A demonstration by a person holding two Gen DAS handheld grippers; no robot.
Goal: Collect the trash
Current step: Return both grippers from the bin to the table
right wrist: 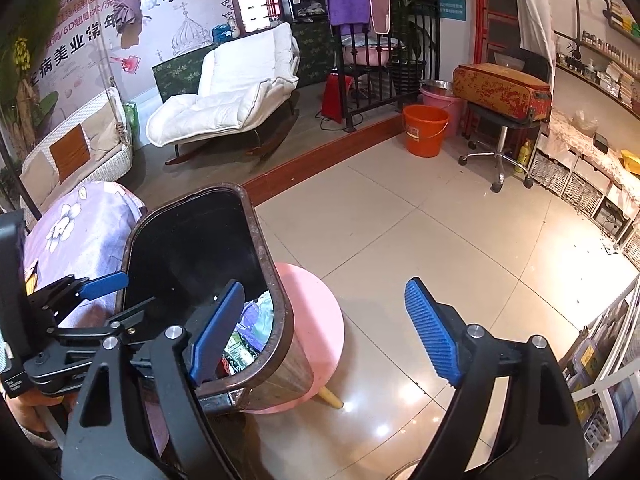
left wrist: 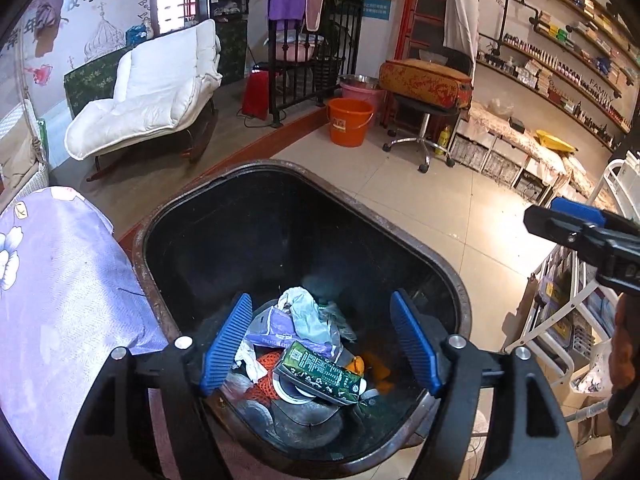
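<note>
Left gripper (left wrist: 320, 344): jaws apart, empty, above bin (left wrist: 456, 280) | green carton (left wrist: 320, 372) lies atop trash inside bin | right gripper (right wrist: 328, 332): jaws apart, empty, straddling bin's near rim, pink stool (right wrist: 320, 320) beneath.

Left wrist view looks steeply down, close above the trash bin (left wrist: 304, 240); right wrist view (beside it) shares it.

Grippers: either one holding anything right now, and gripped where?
Nothing held. Left gripper hangs open over the dark metal-rimmed trash bin; right gripper is open too, empty.
</note>
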